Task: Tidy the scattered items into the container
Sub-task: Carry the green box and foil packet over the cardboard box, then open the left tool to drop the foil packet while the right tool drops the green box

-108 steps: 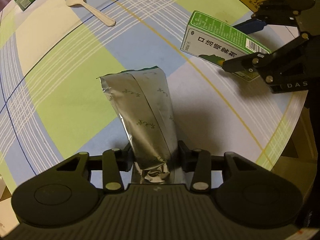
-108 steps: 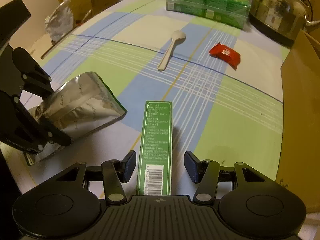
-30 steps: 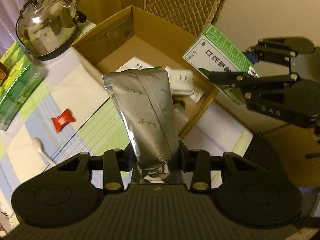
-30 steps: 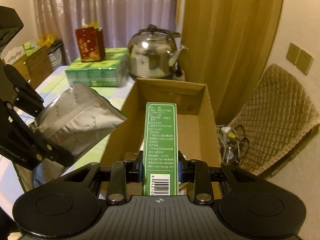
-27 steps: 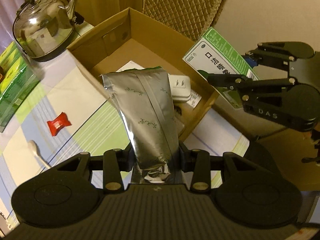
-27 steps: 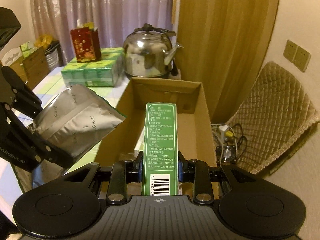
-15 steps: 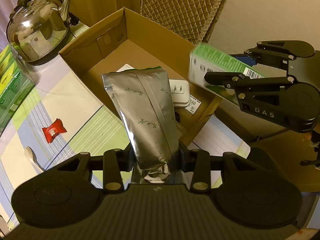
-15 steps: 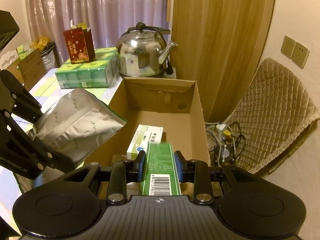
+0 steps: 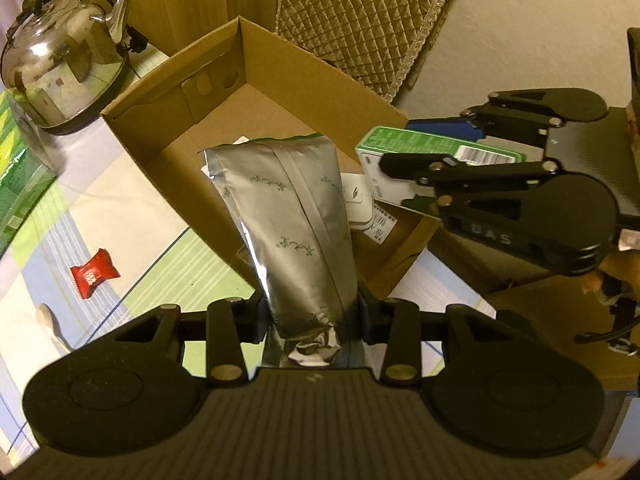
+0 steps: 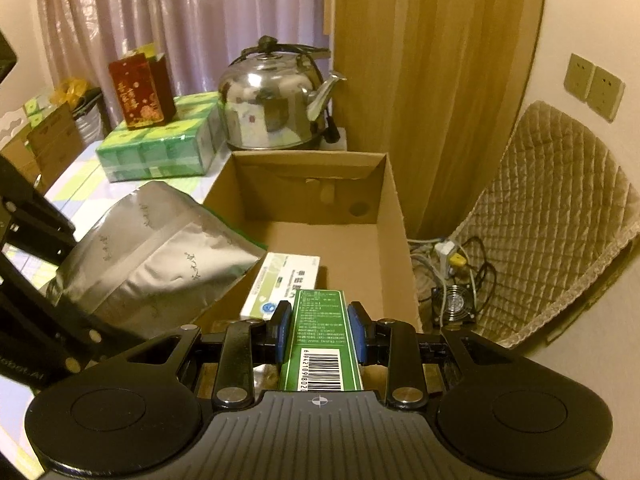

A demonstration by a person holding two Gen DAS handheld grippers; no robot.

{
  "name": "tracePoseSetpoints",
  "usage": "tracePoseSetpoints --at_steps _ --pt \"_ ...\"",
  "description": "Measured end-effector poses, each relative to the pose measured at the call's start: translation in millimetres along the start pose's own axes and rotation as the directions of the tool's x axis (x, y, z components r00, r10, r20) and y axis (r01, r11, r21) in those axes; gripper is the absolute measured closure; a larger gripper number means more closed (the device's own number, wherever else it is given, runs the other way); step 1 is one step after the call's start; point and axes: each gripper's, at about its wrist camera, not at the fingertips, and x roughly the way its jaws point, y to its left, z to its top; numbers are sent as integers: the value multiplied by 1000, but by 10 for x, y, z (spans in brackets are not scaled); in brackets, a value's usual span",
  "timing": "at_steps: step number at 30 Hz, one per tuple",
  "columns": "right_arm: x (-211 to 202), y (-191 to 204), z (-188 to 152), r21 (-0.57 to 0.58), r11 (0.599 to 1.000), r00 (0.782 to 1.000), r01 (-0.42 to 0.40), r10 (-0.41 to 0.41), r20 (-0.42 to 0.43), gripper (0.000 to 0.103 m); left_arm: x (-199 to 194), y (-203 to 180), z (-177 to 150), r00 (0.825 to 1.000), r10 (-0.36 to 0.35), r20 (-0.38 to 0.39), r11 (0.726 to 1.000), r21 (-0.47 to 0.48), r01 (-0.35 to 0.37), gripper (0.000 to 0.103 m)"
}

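The left tool (image 9: 310, 316) is clenched on the crimped bottom of a silver pouch (image 9: 288, 216), so the pouch stands up along the fingers with its top reaching over the near wall of the cardboard box (image 9: 256, 76); gripping the flat seal likely keeps the soft body from being crushed. The tool tips steeply downward, its nose toward twelve o'clock over the box. At two o'clock in that view the right tool (image 9: 404, 160) grasps a green carton (image 9: 416, 146) across its narrow sides near the barcode end, carton pointing into the box at a shallower downward slant. From the right wrist view this carton (image 10: 320, 332) hangs above a white packet (image 10: 286, 280) already lying on the box floor, with the pouch (image 10: 156, 256) at ten o'clock. Both items look ready to drop in. Farther off on the bench (image 9: 104, 184), a red sachet (image 9: 94, 272) and a spoon (image 9: 50, 322) lie at nine o'clock, not yet tidied; a kettle (image 9: 64, 56) stands beyond at eleven.
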Motion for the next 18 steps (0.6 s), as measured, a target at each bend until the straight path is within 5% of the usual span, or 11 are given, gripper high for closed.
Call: tracePoseSetpoints --at_steps 18 --pt "209 -286 -32 78 997 999 27 -29 21 75 253 293 405 994 -41 103 948 -312 71 67"
